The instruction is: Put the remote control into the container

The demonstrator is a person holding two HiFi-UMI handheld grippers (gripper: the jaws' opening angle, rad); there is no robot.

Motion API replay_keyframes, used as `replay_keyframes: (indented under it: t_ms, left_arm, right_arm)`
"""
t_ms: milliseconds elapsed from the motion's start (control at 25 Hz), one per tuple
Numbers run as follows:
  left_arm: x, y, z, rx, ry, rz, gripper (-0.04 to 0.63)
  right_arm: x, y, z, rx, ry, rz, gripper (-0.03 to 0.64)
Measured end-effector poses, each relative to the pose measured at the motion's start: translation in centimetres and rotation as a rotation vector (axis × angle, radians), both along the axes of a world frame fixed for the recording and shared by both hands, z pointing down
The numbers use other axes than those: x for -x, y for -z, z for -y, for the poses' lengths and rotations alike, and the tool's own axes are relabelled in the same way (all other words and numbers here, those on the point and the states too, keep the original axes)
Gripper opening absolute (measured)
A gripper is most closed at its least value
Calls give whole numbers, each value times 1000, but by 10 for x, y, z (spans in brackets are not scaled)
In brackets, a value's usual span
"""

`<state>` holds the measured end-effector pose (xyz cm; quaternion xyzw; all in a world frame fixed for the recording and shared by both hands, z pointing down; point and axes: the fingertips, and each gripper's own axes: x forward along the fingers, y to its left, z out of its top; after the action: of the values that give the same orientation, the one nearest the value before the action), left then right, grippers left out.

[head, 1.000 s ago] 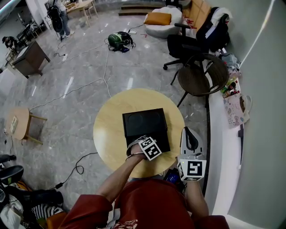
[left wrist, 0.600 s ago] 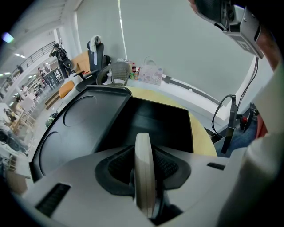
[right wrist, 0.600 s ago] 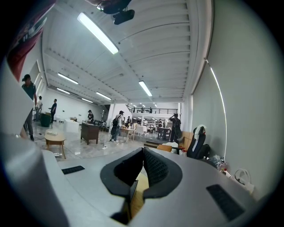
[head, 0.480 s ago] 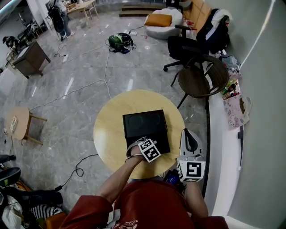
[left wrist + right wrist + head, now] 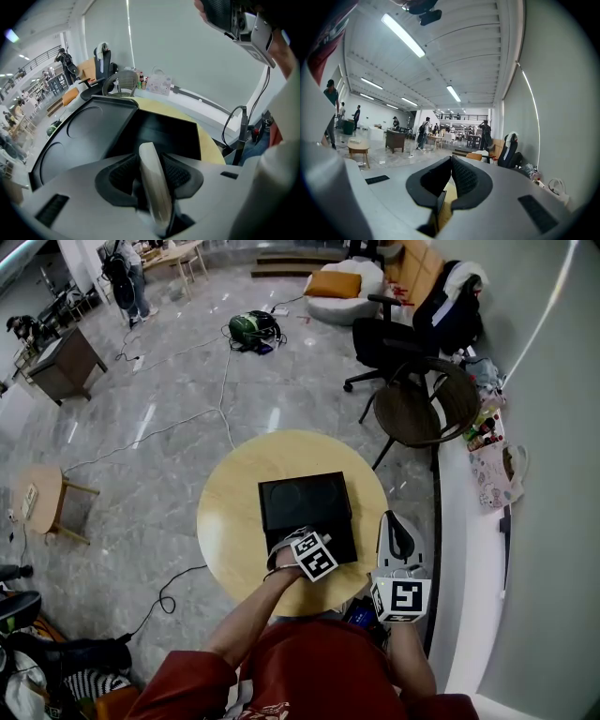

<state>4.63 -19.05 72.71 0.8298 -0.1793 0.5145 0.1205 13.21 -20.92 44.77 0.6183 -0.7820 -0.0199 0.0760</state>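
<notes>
The bench [image 5: 230, 521] is a round top of pale, smooth wood. A black, matte, squarish container [image 5: 305, 498] lies on it, with a round relief moulded into its surface. The left claw [image 5: 151, 172] hangs steeply over the container's near edge. An off-white, slim, glossy remote [image 5: 151, 157] with a rounded end stands on edge between its ribbed black pads [image 5: 124, 174]. The jaws have just been opening and now stand spread, so the remote sits loosely between them, above the container's dark inside. The right claw [image 5: 451, 164] is level beside the bench's right rim, pads pressed together on nothing.

Around the bench, a cable [image 5: 187, 418] trails across the polished grey stone floor. A black office chair [image 5: 394, 334] and a round-backed chair [image 5: 422, 399] stand beyond, and a white ledge [image 5: 469, 549] runs along the wall.

Compared with a second ago, both claws are in almost the same places, and the container has not shifted.
</notes>
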Motion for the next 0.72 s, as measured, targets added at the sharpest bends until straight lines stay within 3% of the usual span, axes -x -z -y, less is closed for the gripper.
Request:
replay_keyframes:
  t_ms: [280, 720]
  left_arm:
    - [1, -3, -2, -8, 14, -14, 183]
    - [2, 7, 5, -31, 39, -30, 187]
  right_arm:
    - [1, -5, -3, -2, 1, 1, 23]
    - [3, -3, -1, 0, 11, 2, 23]
